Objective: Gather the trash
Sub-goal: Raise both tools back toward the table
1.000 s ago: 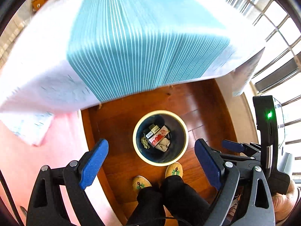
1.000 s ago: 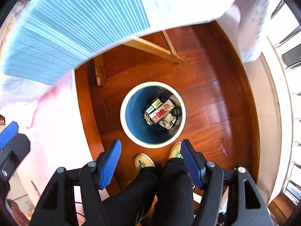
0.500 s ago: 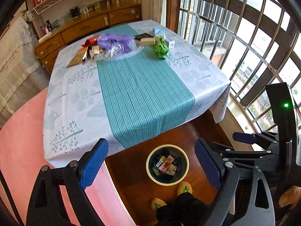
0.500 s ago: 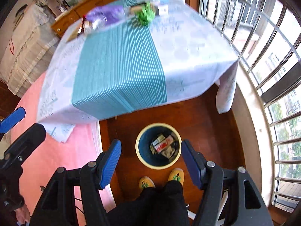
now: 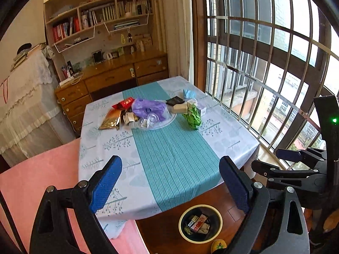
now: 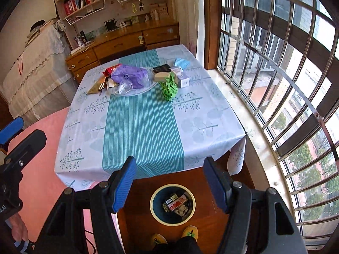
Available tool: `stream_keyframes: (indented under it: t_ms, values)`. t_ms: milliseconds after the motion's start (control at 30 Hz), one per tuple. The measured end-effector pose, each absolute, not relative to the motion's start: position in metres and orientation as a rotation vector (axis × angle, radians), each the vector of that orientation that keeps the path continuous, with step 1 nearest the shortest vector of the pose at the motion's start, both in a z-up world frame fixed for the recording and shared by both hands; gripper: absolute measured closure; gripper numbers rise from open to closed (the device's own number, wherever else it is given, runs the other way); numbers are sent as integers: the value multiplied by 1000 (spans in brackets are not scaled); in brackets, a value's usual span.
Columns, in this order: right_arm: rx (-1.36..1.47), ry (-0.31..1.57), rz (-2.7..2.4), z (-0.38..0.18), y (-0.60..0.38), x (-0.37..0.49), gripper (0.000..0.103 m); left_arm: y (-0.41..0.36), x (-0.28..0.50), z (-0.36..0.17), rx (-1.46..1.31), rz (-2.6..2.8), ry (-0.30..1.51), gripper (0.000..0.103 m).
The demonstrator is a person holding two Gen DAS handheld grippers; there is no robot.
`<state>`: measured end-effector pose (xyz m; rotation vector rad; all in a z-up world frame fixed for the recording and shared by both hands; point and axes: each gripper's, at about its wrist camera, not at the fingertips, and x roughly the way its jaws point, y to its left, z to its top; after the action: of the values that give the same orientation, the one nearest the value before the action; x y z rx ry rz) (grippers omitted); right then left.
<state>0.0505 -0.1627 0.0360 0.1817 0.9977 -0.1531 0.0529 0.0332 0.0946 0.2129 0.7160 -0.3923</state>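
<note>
Both blue-padded grippers, left (image 5: 169, 187) and right (image 6: 169, 187), are gaping wide and empty, hanging above the round cream-rimmed bin (image 6: 172, 204) holding cartons.

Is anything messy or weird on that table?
Yes. Trash is heaped at the far end of the table: a purple bag, gold wrapper, crumpled green paper, small boxes. The bin sits on the floor.

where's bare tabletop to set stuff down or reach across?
Free: the near half of the tablecloth-covered table, from the near edge up to the crumpled green wrapper. Crowded: the far half, with the purple plastic bag, gold foil pouch and small boxes.
</note>
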Motion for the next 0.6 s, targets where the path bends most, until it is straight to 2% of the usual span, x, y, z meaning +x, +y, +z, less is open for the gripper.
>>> stream_keyframes:
  t_ms: [300,600]
  values:
    - [159,926,-186,56,-167,71,37,30,69,119,229,-385,645,11]
    - [141,923,-161,48,-190,119,37,11,114,107,219,-348,674,11]
